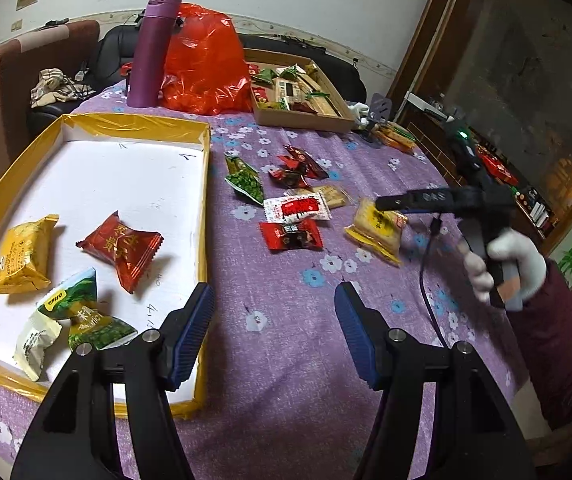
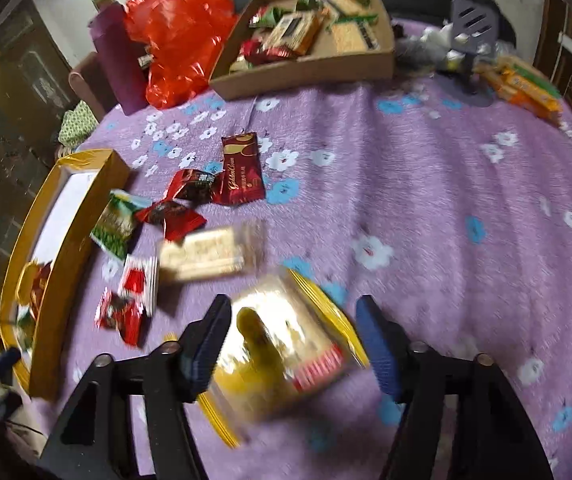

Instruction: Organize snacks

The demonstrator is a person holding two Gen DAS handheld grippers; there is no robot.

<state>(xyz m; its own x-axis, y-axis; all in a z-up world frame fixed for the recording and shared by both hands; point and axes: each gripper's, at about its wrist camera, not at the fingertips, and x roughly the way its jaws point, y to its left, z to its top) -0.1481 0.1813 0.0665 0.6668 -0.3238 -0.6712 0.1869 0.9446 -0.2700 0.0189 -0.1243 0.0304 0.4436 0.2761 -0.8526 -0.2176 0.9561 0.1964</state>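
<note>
- Snacks lie in three groups on the purple floral tablecloth (image 1: 286, 320): some in the yellow-rimmed tray (image 1: 206, 200) at near left, some loose mid-table, some in the cardboard box (image 1: 305, 120) at the far side.
- Red plastic bag (image 1: 206, 64) and purple bottle (image 1: 152, 52) stand at the far edge, left of the cardboard box.
- Tray contents: a yellow packet (image 1: 24, 256), a red packet (image 1: 122, 246), a green packet (image 1: 82, 312) and a pale packet (image 1: 36, 346).
- Left gripper (image 1: 274, 336) hangs over the tray's right rim, jaws partly apart, nothing between them.
- Right gripper (image 2: 293, 344), held in a white-gloved hand (image 1: 505, 268), has its jaws apart; a yellow cake packet (image 2: 286, 352) lies between them. Blur prevents telling whether the pads touch it.
</note>
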